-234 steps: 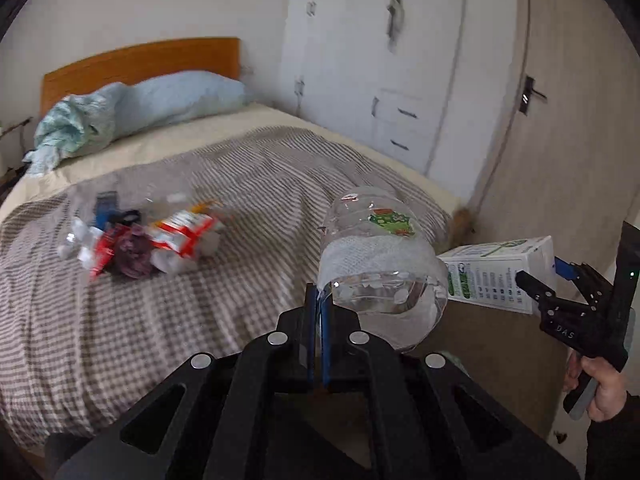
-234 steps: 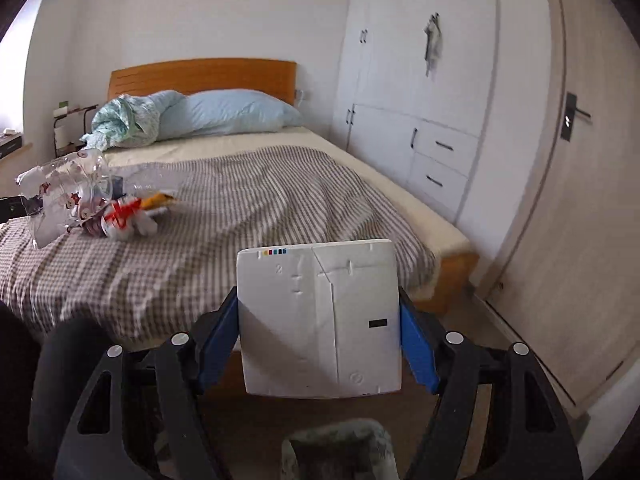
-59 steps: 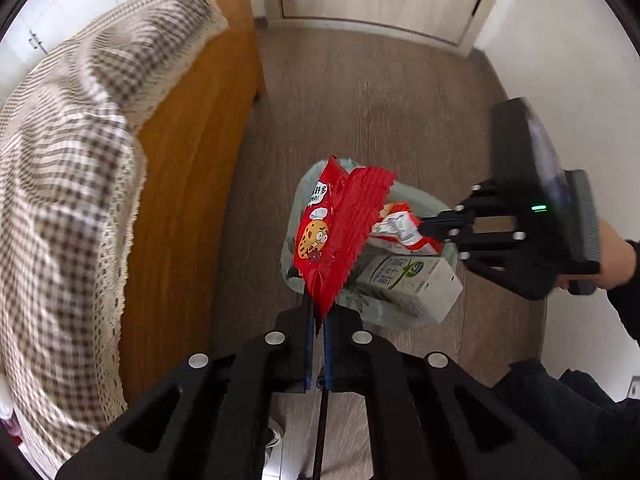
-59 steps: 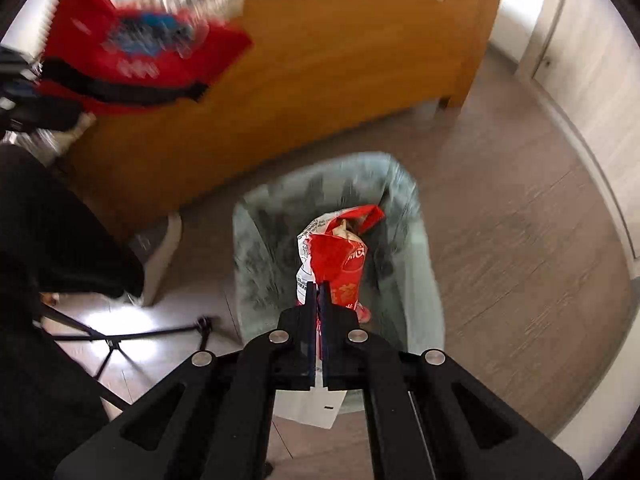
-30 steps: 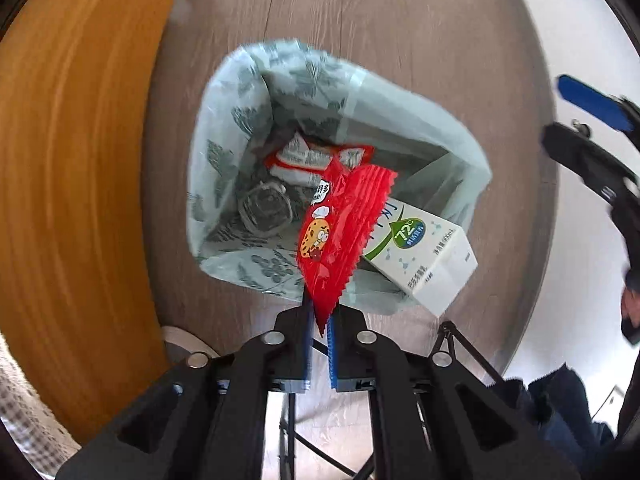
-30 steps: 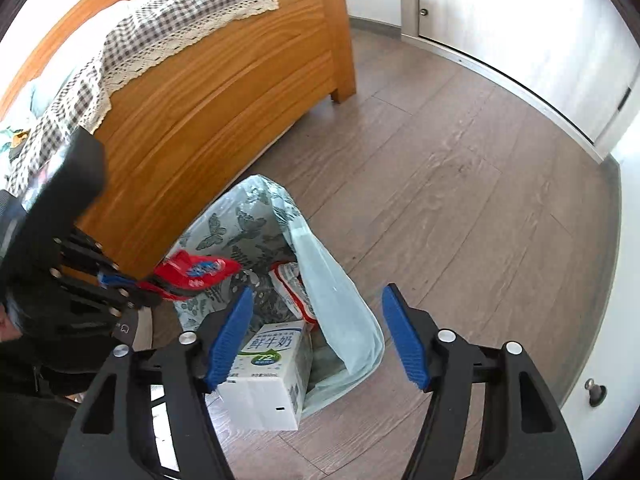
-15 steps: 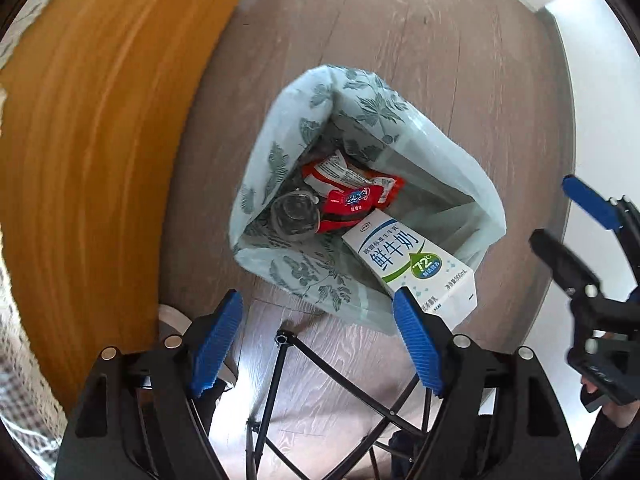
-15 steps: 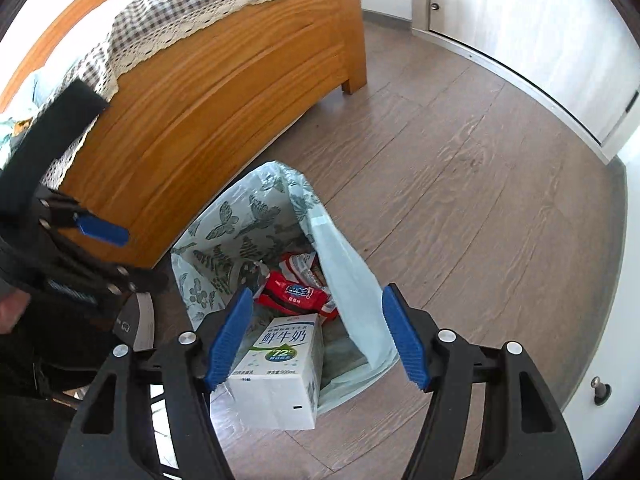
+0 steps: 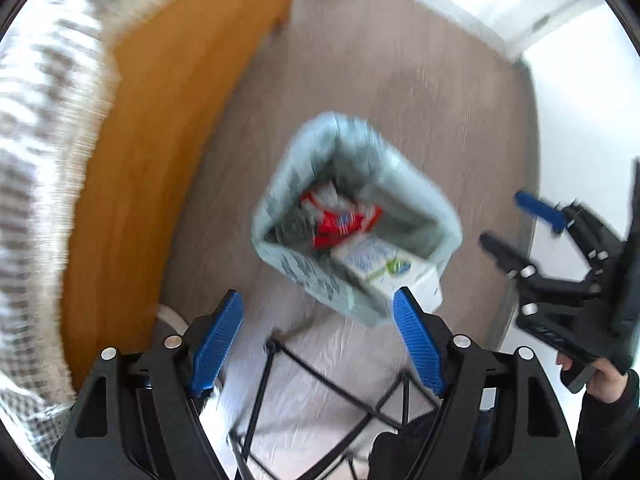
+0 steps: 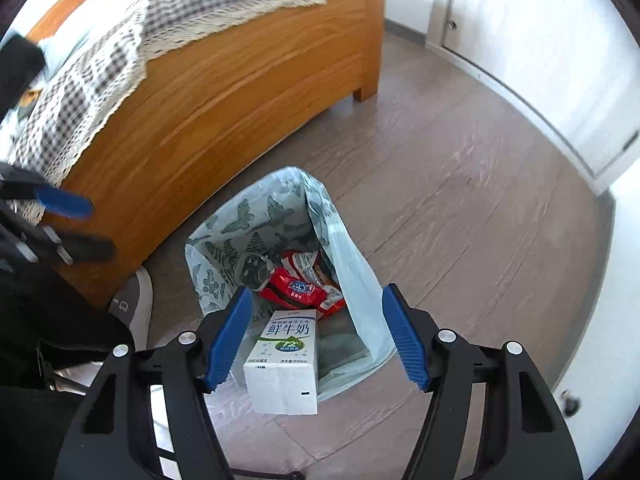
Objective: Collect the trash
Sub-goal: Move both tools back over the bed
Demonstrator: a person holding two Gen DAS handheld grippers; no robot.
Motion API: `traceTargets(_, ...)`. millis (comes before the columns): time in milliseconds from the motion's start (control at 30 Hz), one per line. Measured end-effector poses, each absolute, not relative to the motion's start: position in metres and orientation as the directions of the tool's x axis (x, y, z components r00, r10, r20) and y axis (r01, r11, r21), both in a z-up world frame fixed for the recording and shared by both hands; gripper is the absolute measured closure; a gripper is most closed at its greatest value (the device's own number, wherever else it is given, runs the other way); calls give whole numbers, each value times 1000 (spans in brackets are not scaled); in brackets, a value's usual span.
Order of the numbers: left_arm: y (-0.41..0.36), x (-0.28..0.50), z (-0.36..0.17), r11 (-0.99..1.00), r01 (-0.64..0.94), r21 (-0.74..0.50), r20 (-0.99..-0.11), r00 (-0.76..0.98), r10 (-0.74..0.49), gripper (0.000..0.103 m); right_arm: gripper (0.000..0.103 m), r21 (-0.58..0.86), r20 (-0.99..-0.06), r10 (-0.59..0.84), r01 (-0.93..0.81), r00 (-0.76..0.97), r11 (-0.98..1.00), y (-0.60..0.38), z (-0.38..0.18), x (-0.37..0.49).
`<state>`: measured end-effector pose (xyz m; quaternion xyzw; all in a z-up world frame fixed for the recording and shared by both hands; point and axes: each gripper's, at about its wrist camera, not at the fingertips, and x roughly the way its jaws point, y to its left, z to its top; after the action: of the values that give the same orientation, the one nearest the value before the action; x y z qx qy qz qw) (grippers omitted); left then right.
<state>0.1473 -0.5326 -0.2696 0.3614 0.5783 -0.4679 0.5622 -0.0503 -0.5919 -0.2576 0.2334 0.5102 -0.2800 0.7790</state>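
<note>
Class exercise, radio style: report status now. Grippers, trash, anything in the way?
Left gripper open, empty. Right gripper open, empty. Milk carton, red wrappers in trash bag; carton sticks out over rim. Nothing blocking.

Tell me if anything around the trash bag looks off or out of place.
The milk carton is the odd one: it sticks out over the near rim of the bag rather than sitting down inside with the red wrapper and the bottle. It could tip out. Both claws, left and right, are open and hold nothing.
</note>
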Motion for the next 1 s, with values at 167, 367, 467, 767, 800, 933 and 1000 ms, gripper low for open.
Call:
traceTargets(167, -468, 188, -182, 330, 928, -173, -924, -36, -382, 26, 38, 12, -893, -267, 613, 361, 790, -575, -205, -9)
traceTargets(367, -361, 252, -115, 472, 868, -154, -825, 150, -545, 23, 37, -19, -820, -284, 473, 496, 881, -531, -137, 68)
traceTargets(467, -305, 287, -95, 575, 809, -119, -751, 306, -585, 10, 31, 20, -775, -229, 385, 589, 923, -502, -109, 109)
traceTargets(767, -134, 386, -90, 859, 512, -29, -557, 705, -439, 10, 31, -15, -678, -99, 121, 728, 993, -401, -58, 226)
traceTargets(800, -121, 391, -93, 872, 487, 46, -515, 760, -397, 10, 31, -15, -670, -85, 101, 738, 995, -391, -55, 237)
traceTargets(933, -88, 434, -118, 873, 463, 151, -540, 779, -320, 35, 31, -12, -636, -8, 1, 772, 1000, -348, -45, 278)
traceTargets(1000, -89, 456, -135, 841, 502, 202, -586, 750, -307, 52, 31, 2, -633, 36, -45, 773, 999, -329, -46, 297)
